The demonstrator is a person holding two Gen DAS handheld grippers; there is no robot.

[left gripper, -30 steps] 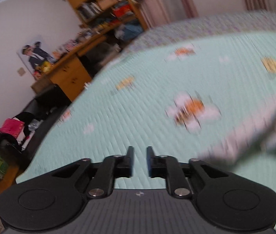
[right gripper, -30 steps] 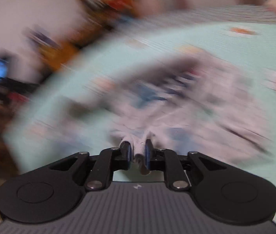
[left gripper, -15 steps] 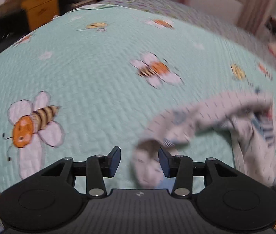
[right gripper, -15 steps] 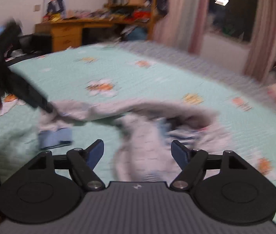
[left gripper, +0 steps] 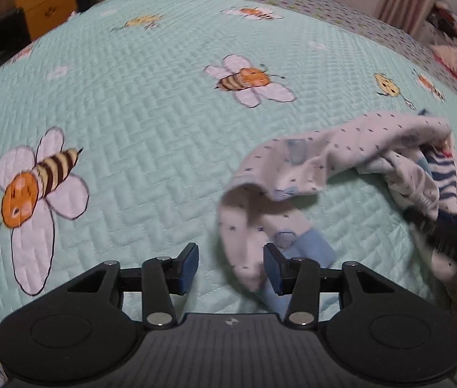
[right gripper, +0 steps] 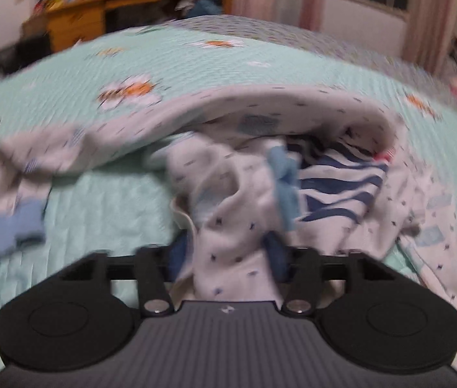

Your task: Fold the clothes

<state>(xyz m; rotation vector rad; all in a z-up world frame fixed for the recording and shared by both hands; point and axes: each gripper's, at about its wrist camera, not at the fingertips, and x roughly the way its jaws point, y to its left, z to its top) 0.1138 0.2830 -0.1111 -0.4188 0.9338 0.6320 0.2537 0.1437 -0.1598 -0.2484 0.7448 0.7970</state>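
Garment (right gripper: 234, 239), white with small dark marks, lies crumpled on bedspread (left gripper: 150, 103)

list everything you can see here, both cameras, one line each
garment: one, white with small dark marks, blue cuffs and a navy-striped part, crumpled on the bed
quilt: one, mint green with bee and flower prints, covering the bed
desk: one, orange wood, beyond the bed's far left
curtains: pinkish, far right by the window
left gripper: black, blue pads, jaws opening, a sleeve end between them
right gripper: black, jaws closing on a fold of the garment
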